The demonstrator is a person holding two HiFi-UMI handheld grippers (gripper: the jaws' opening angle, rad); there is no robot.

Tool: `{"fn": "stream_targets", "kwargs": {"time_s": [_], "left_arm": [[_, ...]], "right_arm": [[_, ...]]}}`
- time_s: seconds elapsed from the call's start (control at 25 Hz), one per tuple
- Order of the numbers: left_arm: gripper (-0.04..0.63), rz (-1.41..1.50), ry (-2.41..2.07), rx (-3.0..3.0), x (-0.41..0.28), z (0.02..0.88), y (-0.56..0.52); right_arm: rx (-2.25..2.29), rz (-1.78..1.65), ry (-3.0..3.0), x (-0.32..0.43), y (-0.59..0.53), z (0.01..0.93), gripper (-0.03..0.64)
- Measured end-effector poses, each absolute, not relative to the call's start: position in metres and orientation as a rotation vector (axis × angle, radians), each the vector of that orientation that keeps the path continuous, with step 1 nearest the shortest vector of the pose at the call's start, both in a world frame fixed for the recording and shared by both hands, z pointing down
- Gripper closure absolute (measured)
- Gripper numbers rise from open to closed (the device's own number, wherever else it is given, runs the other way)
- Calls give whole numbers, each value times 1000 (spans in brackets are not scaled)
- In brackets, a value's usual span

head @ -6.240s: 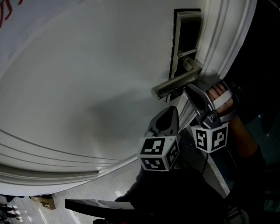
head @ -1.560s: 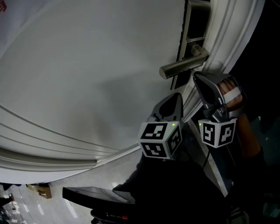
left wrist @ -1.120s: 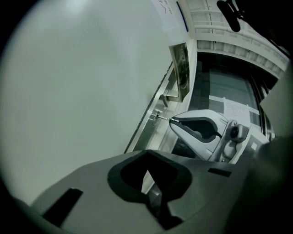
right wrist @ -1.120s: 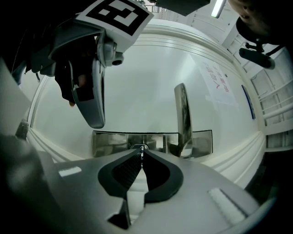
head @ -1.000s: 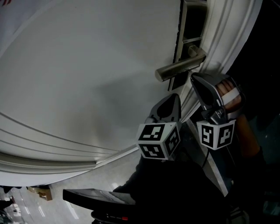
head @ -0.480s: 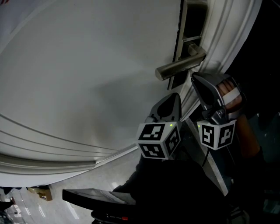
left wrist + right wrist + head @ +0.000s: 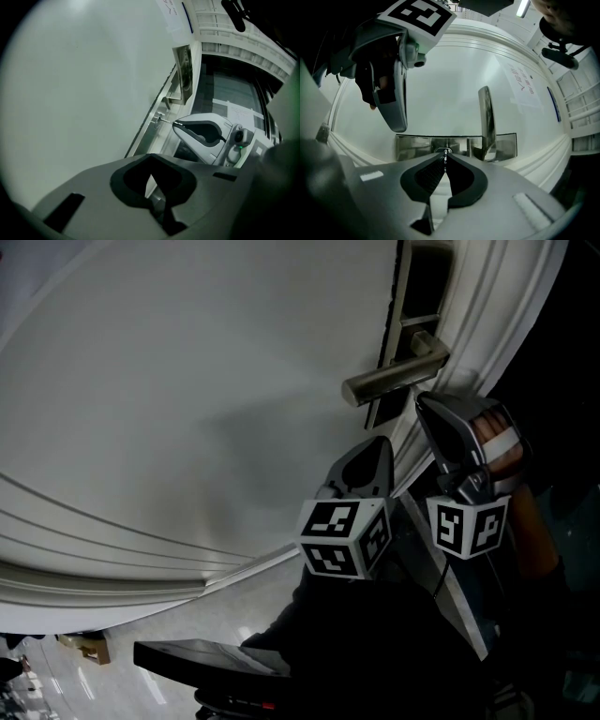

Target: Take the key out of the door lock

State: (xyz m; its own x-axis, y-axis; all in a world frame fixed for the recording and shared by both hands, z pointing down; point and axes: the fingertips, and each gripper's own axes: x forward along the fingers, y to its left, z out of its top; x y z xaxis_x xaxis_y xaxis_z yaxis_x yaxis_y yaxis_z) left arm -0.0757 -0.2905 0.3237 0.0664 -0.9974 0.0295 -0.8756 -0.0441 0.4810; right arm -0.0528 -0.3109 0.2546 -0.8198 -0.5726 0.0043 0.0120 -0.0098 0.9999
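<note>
Thin key (image 7: 167,121), horizontal, in door lock (image 7: 159,117)

1. The lock plate (image 7: 405,306) sits at the right edge of the door (image 7: 187,381), just beside the moulded frame (image 7: 487,315).
2. The lever handle (image 7: 394,379) juts from the plate and reaches leftward across the door in the head view.
3. The key (image 7: 166,120) stands out of the plate below the lever, between the keyhole and the tips of the right gripper (image 7: 424,401), whose jaws are closed on it.
4. The left gripper (image 7: 380,442) is left of the right one, its jaws together on nothing, near the door face and apart from key, plate and lever.
5. A hand (image 7: 492,442) lies behind the right gripper, on its right side.
</note>
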Motion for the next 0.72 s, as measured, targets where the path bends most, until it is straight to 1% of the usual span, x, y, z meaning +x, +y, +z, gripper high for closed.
{"fn": "stream_targets", "kwargs": {"time_s": [0.72], "left_arm": [[595,-437,-1859,1991,-79,322,-292]], "right_arm": [[575,-1884,-1853,-52,-309,254,604]]}}
